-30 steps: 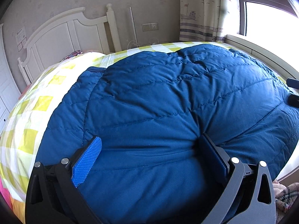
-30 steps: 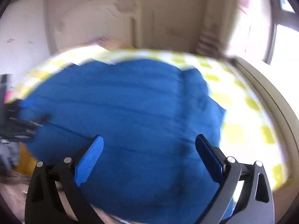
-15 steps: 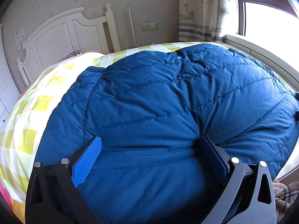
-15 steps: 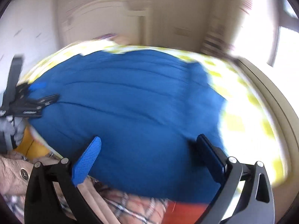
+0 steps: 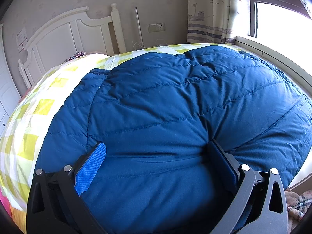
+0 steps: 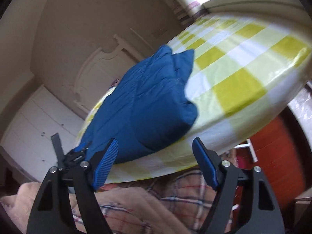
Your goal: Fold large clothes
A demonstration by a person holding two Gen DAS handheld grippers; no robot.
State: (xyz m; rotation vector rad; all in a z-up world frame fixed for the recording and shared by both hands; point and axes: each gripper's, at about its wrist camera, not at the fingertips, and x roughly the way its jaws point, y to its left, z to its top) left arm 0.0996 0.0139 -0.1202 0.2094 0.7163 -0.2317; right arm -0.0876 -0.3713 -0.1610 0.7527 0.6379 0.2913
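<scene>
Blue quilted coat [image 5: 175,117] between wide-open left claw [image 5: 156,156]; right claw [image 6: 156,156], closing, empty, at its near edge

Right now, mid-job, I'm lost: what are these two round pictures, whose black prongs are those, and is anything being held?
No robot arm here: a person holds a two-finger gripper in each hand, and a fisheye camera on each one looks forward along its fingers. The black prongs with blue pads are those fingers.

The left wrist view shows the left gripper pressed down into a puffy blue jacket. The jacket lies on a bed with a yellow checked sheet. The jaws stand wide, with fabric bulging between them but not pinched.

The right wrist view is tilted and blurred. The right gripper is at the bed's edge beside the jacket's corner. Its jaws are closing, with only the sheet's edge seen beyond the gap. Nothing is held. The left gripper shows at the jacket's other side.
</scene>
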